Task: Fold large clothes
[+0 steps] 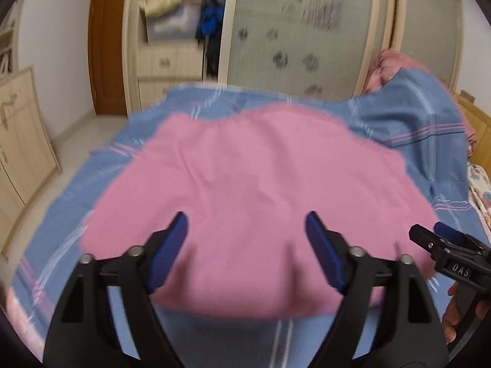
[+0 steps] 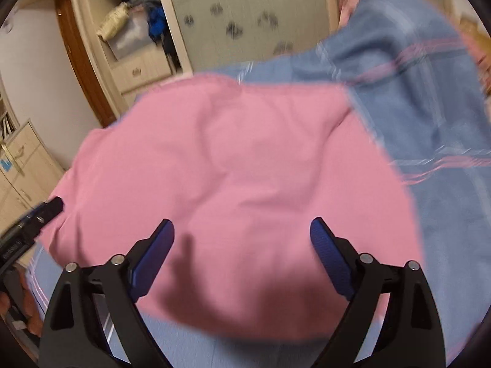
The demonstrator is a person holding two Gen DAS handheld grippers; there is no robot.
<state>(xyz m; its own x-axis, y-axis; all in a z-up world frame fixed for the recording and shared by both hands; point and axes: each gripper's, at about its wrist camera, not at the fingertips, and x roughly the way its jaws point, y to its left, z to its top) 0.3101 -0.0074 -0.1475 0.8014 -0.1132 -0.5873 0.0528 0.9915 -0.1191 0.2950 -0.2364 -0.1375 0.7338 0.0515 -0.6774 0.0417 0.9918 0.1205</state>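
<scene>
A large pink garment (image 1: 257, 190) lies spread on a blue plaid bedsheet (image 1: 92, 190), with its near edge folded into a soft roll. My left gripper (image 1: 245, 224) hovers over that near edge, open, nothing between its blue pads (image 1: 172, 245). In the right wrist view the same pink garment (image 2: 233, 178) fills the middle, and my right gripper (image 2: 242, 230) stands open above it, pads apart and bare. The right gripper's tip (image 1: 442, 245) shows at the right edge of the left wrist view; the left gripper's tip (image 2: 46, 211) shows at the left edge of the right wrist view.
A blue plaid quilt (image 2: 414, 70) is bunched up at the far right of the bed over a pink pillow (image 1: 389, 67). Beyond the bed stands a wardrobe with a frosted sliding door (image 1: 294, 30) and open shelves. A cabinet (image 1: 21, 141) stands at the left.
</scene>
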